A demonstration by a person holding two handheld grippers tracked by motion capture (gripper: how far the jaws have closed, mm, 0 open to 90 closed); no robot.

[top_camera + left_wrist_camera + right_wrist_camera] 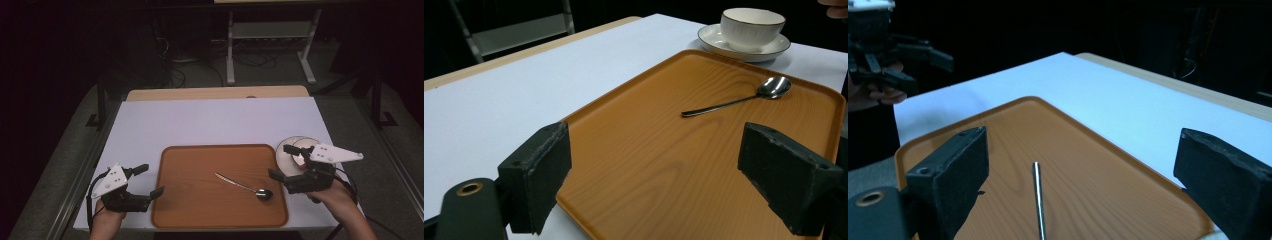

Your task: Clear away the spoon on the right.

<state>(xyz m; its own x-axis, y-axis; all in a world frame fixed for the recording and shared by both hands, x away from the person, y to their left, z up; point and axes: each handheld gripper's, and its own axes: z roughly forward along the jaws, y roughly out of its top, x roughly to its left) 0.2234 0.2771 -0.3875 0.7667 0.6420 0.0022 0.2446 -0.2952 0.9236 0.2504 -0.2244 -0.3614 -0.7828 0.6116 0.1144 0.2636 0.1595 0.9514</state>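
An orange-brown wooden tray (200, 190) lies at the near middle of the white table top (200, 120). A metal spoon (245, 186) rests on the tray's right half, with its bowl toward the near right. My left gripper (150, 180) hovers open at the tray's left edge, holding nothing. My right gripper (281, 161) stands open at the tray's right edge, over a saucer (295, 145). In the left gripper view the open left gripper (659, 155) faces the tray (664, 90), the spoon (739, 98) and a white cup (751, 27) on its saucer (724, 45). In the right gripper view the spoon's handle (1037, 200) lies between the open jaws of the right gripper (1083, 165).
A bare strip of wood (215, 93) shows along the table's far edge. Behind the table a white metal frame (270, 35) and cables stand on a dark floor. The left gripper (893, 55) shows far off in the right gripper view, beyond the tray (998, 130).
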